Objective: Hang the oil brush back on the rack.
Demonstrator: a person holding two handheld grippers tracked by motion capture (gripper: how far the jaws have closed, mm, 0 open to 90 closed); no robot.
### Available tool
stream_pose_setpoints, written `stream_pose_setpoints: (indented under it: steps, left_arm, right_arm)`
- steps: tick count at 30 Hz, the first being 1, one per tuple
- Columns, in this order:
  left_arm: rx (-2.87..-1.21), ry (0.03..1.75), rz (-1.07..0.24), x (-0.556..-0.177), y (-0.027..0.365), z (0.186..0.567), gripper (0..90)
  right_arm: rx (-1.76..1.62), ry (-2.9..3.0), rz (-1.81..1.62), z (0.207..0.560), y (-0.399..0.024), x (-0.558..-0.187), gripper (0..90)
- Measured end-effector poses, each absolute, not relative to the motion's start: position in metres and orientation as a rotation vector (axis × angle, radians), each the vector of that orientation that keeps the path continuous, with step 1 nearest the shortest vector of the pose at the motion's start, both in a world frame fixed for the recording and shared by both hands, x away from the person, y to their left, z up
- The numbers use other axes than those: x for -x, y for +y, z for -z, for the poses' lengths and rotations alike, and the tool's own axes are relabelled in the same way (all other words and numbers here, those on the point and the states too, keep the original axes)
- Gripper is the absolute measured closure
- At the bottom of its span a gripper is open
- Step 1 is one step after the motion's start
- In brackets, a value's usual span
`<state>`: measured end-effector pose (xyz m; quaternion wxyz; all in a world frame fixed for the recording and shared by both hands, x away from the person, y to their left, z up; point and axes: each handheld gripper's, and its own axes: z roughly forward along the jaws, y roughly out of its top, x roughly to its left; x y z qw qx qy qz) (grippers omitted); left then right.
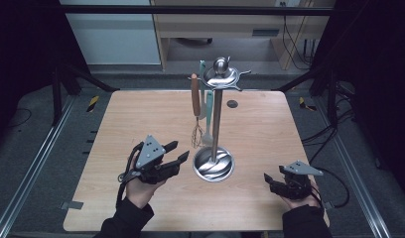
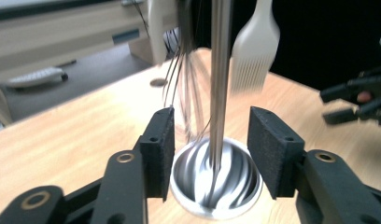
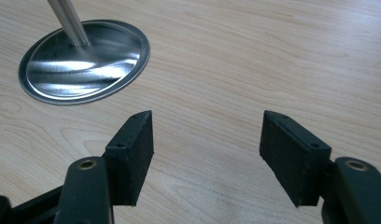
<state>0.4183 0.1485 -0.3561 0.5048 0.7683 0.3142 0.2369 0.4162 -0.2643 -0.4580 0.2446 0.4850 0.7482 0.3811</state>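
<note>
Stainless steel forms the utensil stand [image 1: 216, 116]: a round dished base [image 1: 213, 164] on the wooden table [image 1: 141, 114], an upright pole, and a hook ring at the top. From that ring hang a wire whisk [image 1: 196, 106] with a brown wooden handle and a pale teal brush [image 1: 208, 111], both on the left of the pole and just above the base. My left gripper [image 1: 176, 152] sits just left of the base, pointing at it, with its jaws apart and nothing between the pads; in the left gripper view [image 2: 211, 135] the pole rises in line with the gap, farther off, with the whisk wires to its left and the brush bristles to its right. My right gripper [image 1: 270, 179] rests near the table's right front corner, well apart from the stand, jaws likewise apart over bare wood [image 3: 207, 140]. No brand, label or legible writing appears on the stand, the utensils or either gripper.
</note>
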Motion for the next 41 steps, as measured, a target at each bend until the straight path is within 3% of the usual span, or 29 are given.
stream_pose_setpoints:
  steps: [7, 24, 33, 41]
  left_arm:
    - [-1.938, 0.826, -0.58, -0.418, 0.172, 0.387, 43.9]
    - [-1.945, 1.013, -0.568, -0.421, 0.237, 0.439, 36.7]
    - [-1.917, 1.127, -0.591, -0.419, 0.285, 0.453, 36.8]
    - [-1.915, 1.19, -0.602, -0.433, 0.3, 0.466, 36.7]
  right_arm:
    - [-1.328, 2.04, -1.039, 0.459, -0.263, -0.416, 31.6]
    - [-1.331, 2.036, -1.013, 0.463, -0.266, -0.419, 24.7]
    - [-1.362, 2.036, -0.982, 0.467, -0.271, -0.422, 22.5]
    - [-1.392, 2.036, -0.961, 0.469, -0.276, -0.426, 21.6]
